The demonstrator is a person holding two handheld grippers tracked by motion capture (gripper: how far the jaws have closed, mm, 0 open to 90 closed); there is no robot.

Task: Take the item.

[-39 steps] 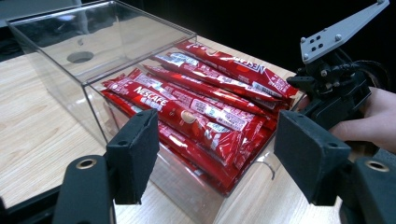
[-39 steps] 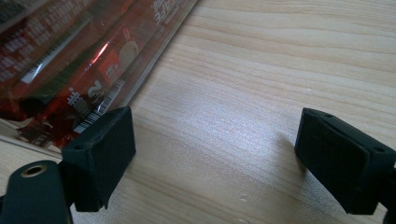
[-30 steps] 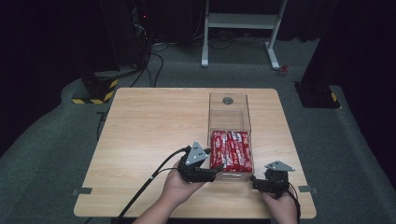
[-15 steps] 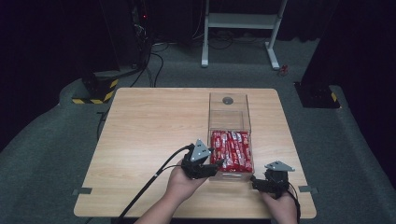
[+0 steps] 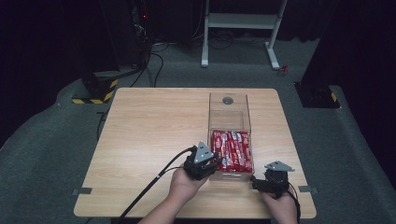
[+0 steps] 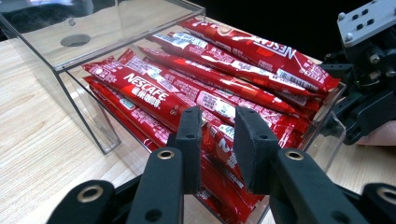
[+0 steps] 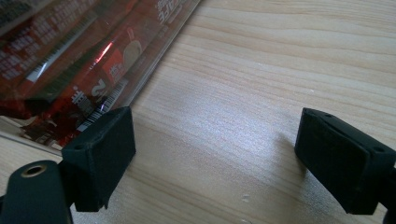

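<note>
We look down on a wooden surface (image 5: 154, 140) carrying a clear plastic box (image 5: 229, 112), whose near half is packed with red Nescafé sachets (image 5: 232, 150) lying lengthwise in a stack. The left tool (image 5: 211, 164) sits at the near left corner of the box, gripped by the person's left hand (image 5: 184, 184), its cable (image 5: 154, 179) trailing toward the near edge of the surface. In the left gripper view its jaws have just been closing and now stand narrowly apart over the sachet stack, with the end of one sachet (image 6: 217, 140) lying between them; we cannot tell whether the pads already press on it. The clear wall of the box (image 6: 84, 100) stands at the left of that view.

The right tool (image 5: 256, 184) rests near the front right corner of the box, held by the right hand (image 5: 280, 207). In the right gripper view its jaws are spread wide over bare wood (image 7: 261, 70), released and empty, with its left pad (image 7: 100, 151) just beside the box wall.
</note>
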